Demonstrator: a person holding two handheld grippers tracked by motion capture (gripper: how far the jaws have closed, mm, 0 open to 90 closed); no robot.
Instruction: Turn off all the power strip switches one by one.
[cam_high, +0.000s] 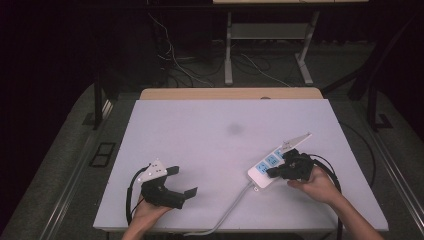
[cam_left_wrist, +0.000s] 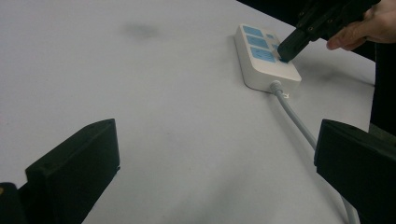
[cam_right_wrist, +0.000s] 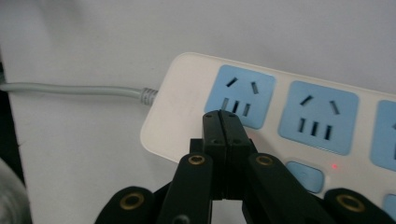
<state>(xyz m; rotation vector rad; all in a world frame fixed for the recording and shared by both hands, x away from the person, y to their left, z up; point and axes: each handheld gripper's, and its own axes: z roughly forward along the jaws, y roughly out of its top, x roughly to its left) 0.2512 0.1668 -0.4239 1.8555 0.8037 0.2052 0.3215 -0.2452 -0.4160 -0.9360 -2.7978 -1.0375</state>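
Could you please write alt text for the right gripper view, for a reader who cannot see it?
The right gripper, jaws shut together, sits over a white power strip with blue sockets, beside a blue switch button and a small red light. The strip's grey cable runs left across the white table.

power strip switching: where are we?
Done: the right gripper is shut with nothing between its jaws, its tip over the power strip beside the first blue socket. A small red light shows near one blue switch button.
In hand: whether the tip touches the strip is unclear.
Left: the left gripper sits open, apart on the table.
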